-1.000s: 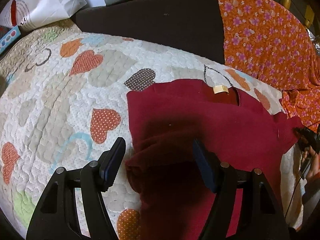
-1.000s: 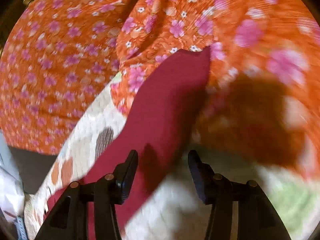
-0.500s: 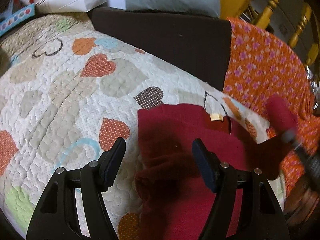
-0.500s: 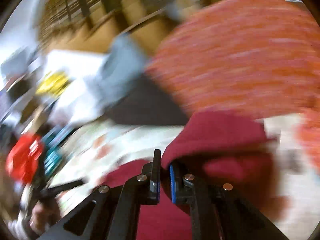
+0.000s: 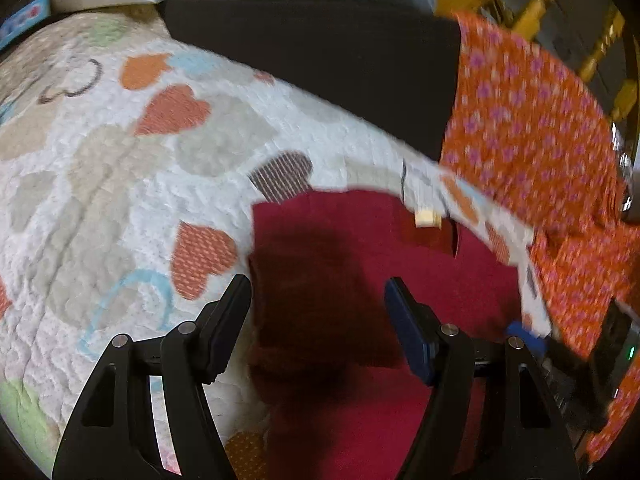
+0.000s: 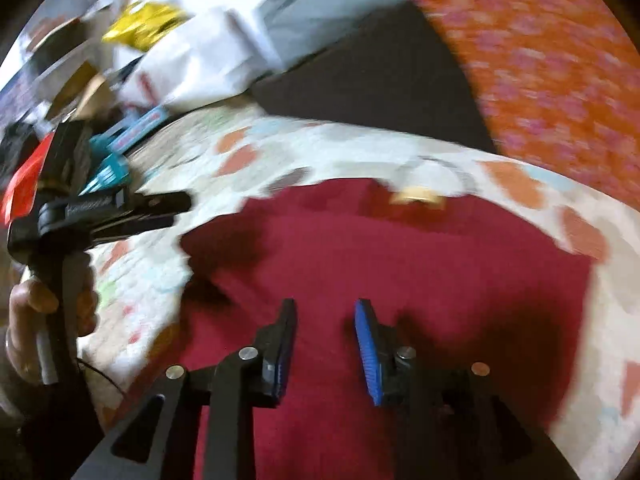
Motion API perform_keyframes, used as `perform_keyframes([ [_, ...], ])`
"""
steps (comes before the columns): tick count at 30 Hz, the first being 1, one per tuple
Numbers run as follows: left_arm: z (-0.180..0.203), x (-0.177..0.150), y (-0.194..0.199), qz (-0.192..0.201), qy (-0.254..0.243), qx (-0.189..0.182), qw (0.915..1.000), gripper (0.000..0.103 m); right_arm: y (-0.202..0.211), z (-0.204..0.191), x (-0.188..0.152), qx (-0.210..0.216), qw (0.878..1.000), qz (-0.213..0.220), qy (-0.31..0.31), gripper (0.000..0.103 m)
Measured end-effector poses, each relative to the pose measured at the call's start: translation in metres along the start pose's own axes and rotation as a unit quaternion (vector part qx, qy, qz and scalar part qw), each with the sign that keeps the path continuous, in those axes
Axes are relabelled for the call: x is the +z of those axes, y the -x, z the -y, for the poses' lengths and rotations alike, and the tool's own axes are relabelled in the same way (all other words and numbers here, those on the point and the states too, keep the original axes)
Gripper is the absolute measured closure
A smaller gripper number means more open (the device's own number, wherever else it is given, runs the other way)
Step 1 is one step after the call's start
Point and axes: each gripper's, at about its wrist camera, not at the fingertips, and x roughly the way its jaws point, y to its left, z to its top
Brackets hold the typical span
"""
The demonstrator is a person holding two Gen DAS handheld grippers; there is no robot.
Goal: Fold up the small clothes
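Observation:
A small dark red garment (image 5: 360,280) lies on the heart-patterned quilt (image 5: 100,184), its tan neck label (image 5: 428,218) at the far edge. Its left sleeve is folded in over the body. My left gripper (image 5: 318,300) is open and empty, hovering over the garment's left side. In the right wrist view the garment (image 6: 400,248) fills the middle; my right gripper (image 6: 326,316) is open and empty just above it. The left gripper (image 6: 120,208) and the hand holding it show at the left there.
An orange floral cloth (image 5: 540,128) covers the right side. A dark cushion (image 5: 320,52) lies behind the quilt. White bags (image 6: 192,56), a yellow packet (image 6: 148,24) and boxes crowd the far left.
My right gripper carried the right sleeve over the garment's body, let go and opened. The left gripper stayed open and shifted slightly.

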Motion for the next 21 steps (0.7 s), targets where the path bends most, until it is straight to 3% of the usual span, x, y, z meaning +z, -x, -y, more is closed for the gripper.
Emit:
perform_keyframes([
  [4, 0.009, -0.001, -0.031, -0.017, -0.023, 0.029, 0.9992, 0.034, 0.011, 0.06, -0.007, -0.079, 0.995, -0.007, -0.055, 0.074],
  [6, 0.01, -0.001, -0.047, -0.03, -0.031, 0.045, 0.9981, 0.034, 0.0, 0.075, -0.007, -0.116, 0.992, -0.026, -0.044, 0.075],
  [8, 0.012, -0.004, -0.059, -0.033, -0.049, 0.068, 0.9959, 0.033, -0.014, 0.098, -0.012, -0.178, 0.982, -0.055, -0.033, 0.086],
  [11, 0.013, -0.006, -0.063, -0.024, -0.066, 0.081, 0.9943, 0.031, -0.004, 0.125, -0.018, -0.145, 0.984, -0.049, -0.09, 0.092],
  [15, 0.003, -0.006, -0.051, -0.034, -0.037, 0.068, 0.9964, 0.031, 0.018, 0.125, -0.022, -0.188, 0.976, -0.049, -0.094, 0.09],
  [18, 0.002, -0.011, -0.045, -0.029, -0.032, 0.064, 0.997, 0.031, 0.045, 0.123, -0.026, -0.145, 0.981, -0.023, -0.131, 0.089],
  [21, 0.005, -0.019, -0.046, -0.035, -0.036, 0.069, 0.9964, 0.031, 0.045, 0.103, -0.029, -0.101, 0.989, -0.015, -0.11, 0.087],
])
